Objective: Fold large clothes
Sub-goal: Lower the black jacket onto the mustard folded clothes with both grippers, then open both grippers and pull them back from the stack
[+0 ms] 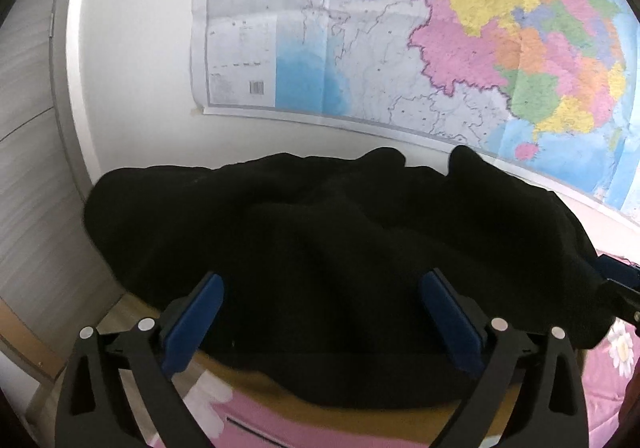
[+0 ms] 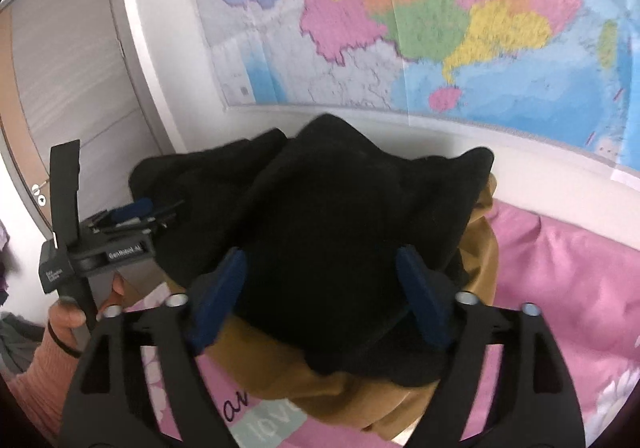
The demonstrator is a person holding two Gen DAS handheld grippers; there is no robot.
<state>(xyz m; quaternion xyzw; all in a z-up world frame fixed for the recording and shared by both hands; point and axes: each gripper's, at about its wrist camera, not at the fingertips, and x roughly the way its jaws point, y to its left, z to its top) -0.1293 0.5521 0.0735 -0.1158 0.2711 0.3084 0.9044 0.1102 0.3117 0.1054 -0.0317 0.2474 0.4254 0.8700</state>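
A black garment lies bunched on a bed below a wall map, just ahead of the left gripper and right gripper, both spread wide, holding nothing.

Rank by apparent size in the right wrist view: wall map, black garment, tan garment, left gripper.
1. wall map, widest spread, cropped by the frame.
2. black garment, close behind; it is nearer the camera, so this order is unsure.
3. tan garment, mostly covered by the black one.
4. left gripper, seen at the left edge.
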